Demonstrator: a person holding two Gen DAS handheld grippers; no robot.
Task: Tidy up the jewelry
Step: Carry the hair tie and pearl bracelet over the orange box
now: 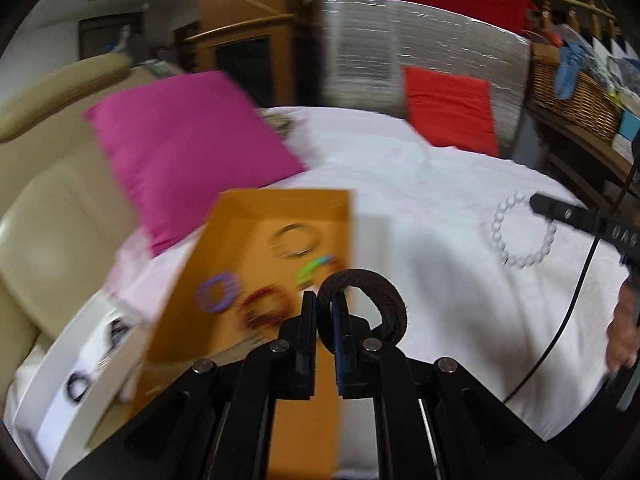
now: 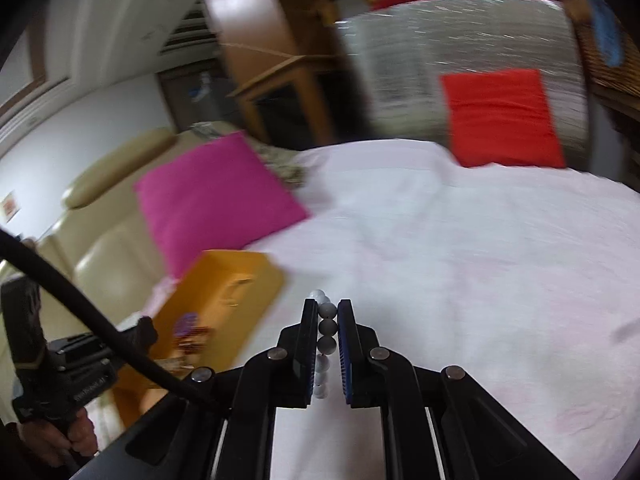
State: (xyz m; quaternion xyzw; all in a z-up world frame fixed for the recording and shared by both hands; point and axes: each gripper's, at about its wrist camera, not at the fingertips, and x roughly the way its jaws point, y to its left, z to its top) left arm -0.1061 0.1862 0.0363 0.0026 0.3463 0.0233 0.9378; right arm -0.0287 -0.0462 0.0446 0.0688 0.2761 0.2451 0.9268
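Several rings already lie in the orange box (image 1: 256,280) seen from the left wrist: a purple one (image 1: 218,293), a red one (image 1: 266,307), a green one (image 1: 316,270) and a thin bangle (image 1: 294,242) farther back, though blur hides any finer count. The left gripper (image 1: 325,304) has its jaws pinched narrow on a dark brown hair tie (image 1: 376,300), which stands upright as a loop, its plane roughly facing the camera and bulging to the right of the fingers, just right of the box's near edge. Far right, the white bead bracelet (image 1: 520,236) hangs as an open circle from the tip of the right gripper (image 1: 538,204), above the white bedsheet (image 1: 420,184).

From the right wrist, the right gripper (image 2: 328,308) is closed on the same bead bracelet (image 2: 327,326); the beads run in a line between the pads, along the fingers' length, from far to near. The orange box (image 2: 236,280) sits to the left on the bedsheet (image 2: 460,260), near the pink cushion (image 2: 216,196).

I judge the sorting well underway: both held pieces are not yet placed, and nothing else loose shows on the sheet.
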